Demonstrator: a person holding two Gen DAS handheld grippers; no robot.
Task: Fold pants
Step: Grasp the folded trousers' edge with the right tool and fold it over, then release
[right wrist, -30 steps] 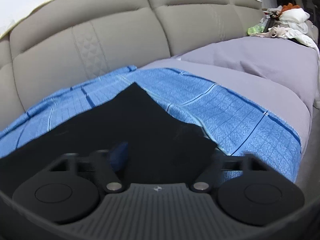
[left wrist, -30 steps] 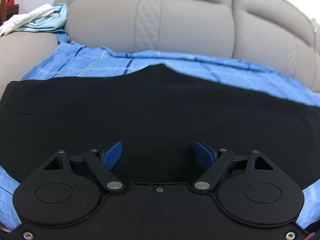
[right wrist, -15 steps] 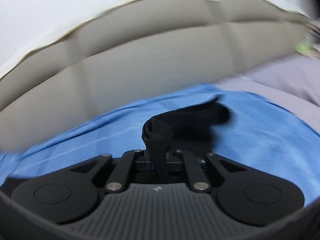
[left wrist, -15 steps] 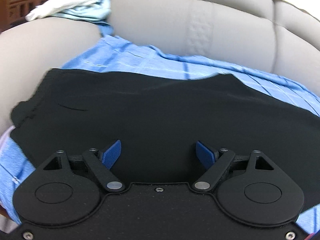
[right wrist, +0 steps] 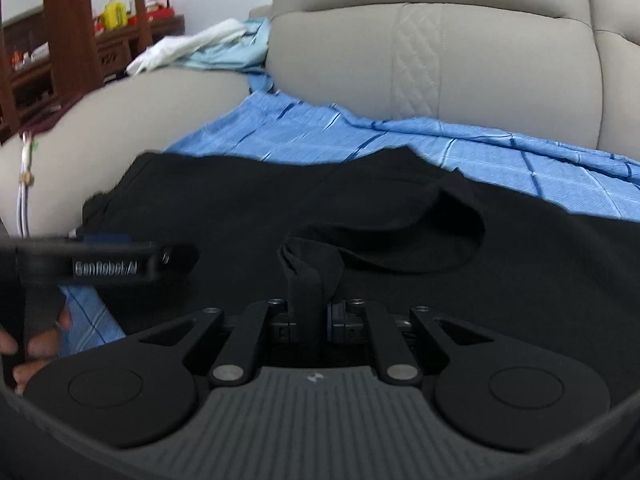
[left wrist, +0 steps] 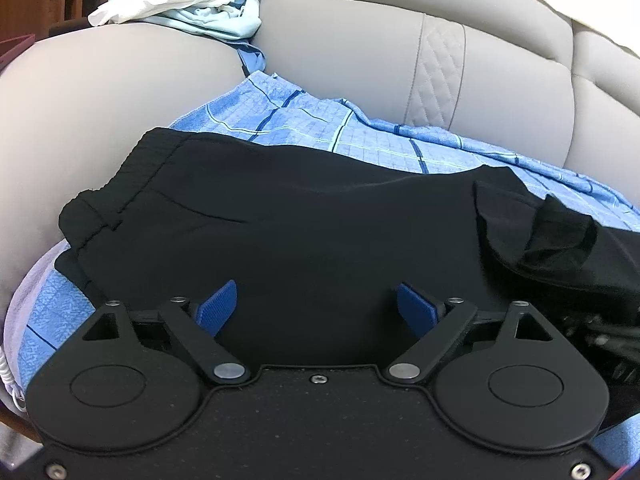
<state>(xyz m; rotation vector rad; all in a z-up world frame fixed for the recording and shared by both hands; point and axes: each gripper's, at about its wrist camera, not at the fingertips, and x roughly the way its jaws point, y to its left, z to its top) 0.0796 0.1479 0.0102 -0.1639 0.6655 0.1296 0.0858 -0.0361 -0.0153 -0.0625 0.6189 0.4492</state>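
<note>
Right wrist view: our right gripper (right wrist: 308, 316) pinches a bunched pant-leg end, black pants (left wrist: 304, 232) spread on the blue sheet (left wrist: 320, 124) toward 12 o'clock, left gripper (left wrist: 316, 308) wide and empty; thin bite may slip, collapsing the fold crooked.

- Open jaws on the left gripper (left wrist: 316, 308), nothing between the blue pads, just flat black pants (left wrist: 304, 216) underneath.
- Bunched fold of pants at the right gripper (right wrist: 310, 312), pinched tight, no gap there.
- Sofa backrest (left wrist: 352, 48) walling off the far side, armrest (left wrist: 104, 92) blocking the left.
- Bare strip of blue sheet (left wrist: 304, 120) between pants and backrest.
- Pile of light clothes (left wrist: 188, 8) sitting on top of the armrest.
</note>
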